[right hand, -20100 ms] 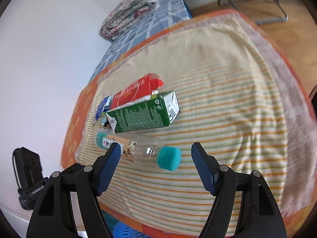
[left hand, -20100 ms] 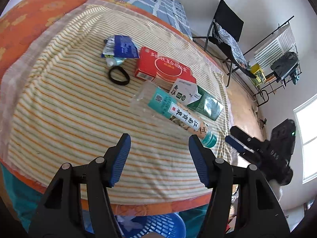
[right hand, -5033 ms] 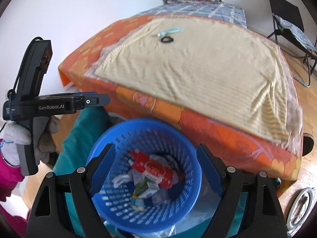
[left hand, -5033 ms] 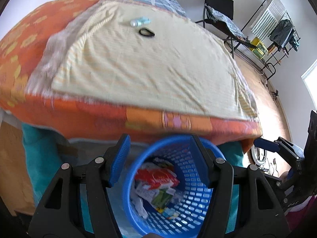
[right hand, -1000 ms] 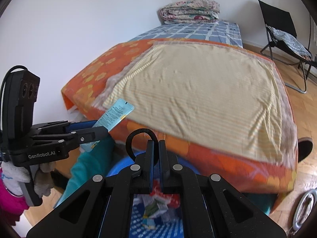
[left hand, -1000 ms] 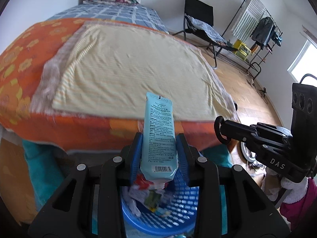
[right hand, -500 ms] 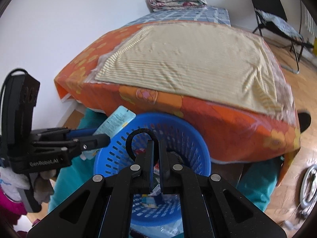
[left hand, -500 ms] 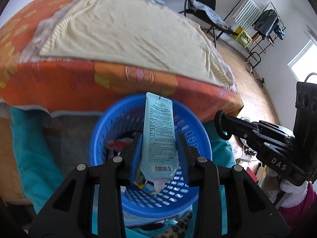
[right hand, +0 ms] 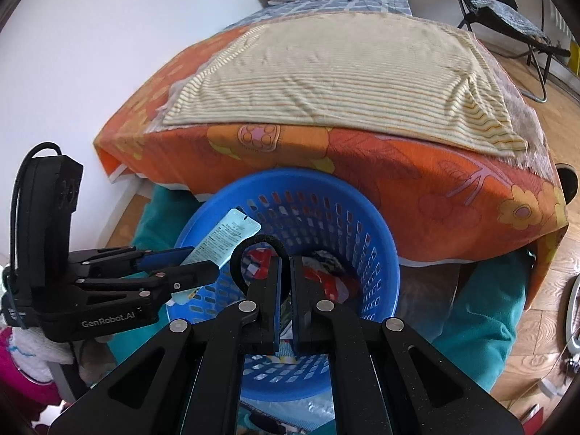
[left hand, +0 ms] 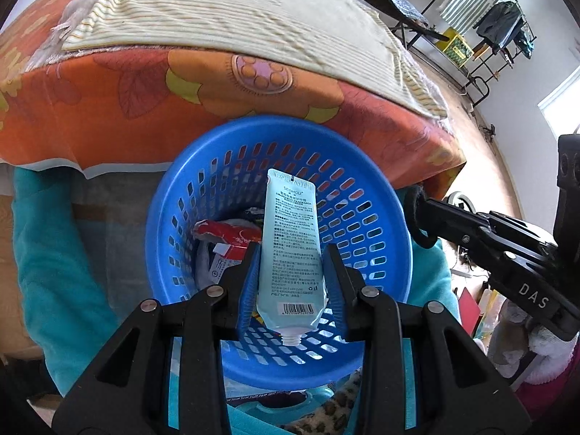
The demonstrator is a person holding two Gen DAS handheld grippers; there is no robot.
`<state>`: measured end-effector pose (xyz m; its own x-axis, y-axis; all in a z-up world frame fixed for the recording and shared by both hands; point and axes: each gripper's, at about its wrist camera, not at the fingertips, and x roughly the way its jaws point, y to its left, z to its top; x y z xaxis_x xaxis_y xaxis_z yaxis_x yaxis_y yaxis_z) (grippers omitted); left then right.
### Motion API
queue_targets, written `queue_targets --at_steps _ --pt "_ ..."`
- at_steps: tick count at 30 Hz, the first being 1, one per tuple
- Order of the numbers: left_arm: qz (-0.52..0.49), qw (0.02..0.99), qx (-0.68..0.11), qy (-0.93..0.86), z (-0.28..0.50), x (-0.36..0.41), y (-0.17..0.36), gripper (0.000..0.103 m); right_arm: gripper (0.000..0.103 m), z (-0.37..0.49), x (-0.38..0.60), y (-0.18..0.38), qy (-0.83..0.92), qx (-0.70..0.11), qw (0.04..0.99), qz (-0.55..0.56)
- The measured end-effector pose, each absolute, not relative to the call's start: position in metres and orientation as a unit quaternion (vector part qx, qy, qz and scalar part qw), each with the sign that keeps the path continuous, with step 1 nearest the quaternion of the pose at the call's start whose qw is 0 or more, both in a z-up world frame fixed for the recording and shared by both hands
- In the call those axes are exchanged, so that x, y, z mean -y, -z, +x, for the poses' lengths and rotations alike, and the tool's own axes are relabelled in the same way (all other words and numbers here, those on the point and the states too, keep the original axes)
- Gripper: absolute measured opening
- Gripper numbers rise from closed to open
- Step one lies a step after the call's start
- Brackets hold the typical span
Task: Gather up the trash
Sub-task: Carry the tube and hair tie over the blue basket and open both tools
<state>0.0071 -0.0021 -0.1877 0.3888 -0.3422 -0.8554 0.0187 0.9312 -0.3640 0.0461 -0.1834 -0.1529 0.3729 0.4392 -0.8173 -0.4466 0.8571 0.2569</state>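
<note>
My left gripper (left hand: 290, 264) is shut on a light blue tube (left hand: 291, 250) and holds it over the blue basket (left hand: 174, 195), cap end toward me. It also shows in the right wrist view (right hand: 181, 257) with the tube (right hand: 224, 235). My right gripper (right hand: 284, 264) is shut on a black hair tie (right hand: 241, 253) above the same basket (right hand: 384, 250). In the left wrist view that gripper (left hand: 420, 214) holds the hair tie (left hand: 411, 203) at the basket's right rim. Red and white wrappers (left hand: 226, 233) lie inside the basket.
The bed with an orange flowered sheet (left hand: 127, 83) and a striped cloth (right hand: 326, 72) stands right behind the basket. A teal cloth (left hand: 54, 253) lies under the basket. A folding chair (right hand: 507, 11) and wooden floor are at the far right.
Both grippers have come down closer over the basket, which now fills more of each view. The tube and the hair tie are still held.
</note>
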Motion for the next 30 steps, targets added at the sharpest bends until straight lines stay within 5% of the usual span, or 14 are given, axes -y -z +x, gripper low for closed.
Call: queue_targets --at_steps 12,15,17,30 --pt "-0.138 0.822 -0.546 0.088 0.007 -0.004 0.192 0.035 0.005 0.046 0.180 0.162 -0.264 -0.507 0.820 -0.009" --pt "-0.139 0.823 -0.544 0.084 0.007 -0.007 0.192 0.040 0.020 0.047 0.179 0.162 -0.262 -0.508 0.820 -0.012" --pt "-0.141 0.825 -0.541 0.080 0.007 -0.009 0.191 0.046 0.047 0.047 0.179 0.161 -0.259 -0.506 0.822 -0.011" --pt "-0.138 0.839 -0.523 0.061 0.006 -0.018 0.176 0.060 0.060 0.051 0.184 0.148 -0.244 -0.489 0.837 -0.004"
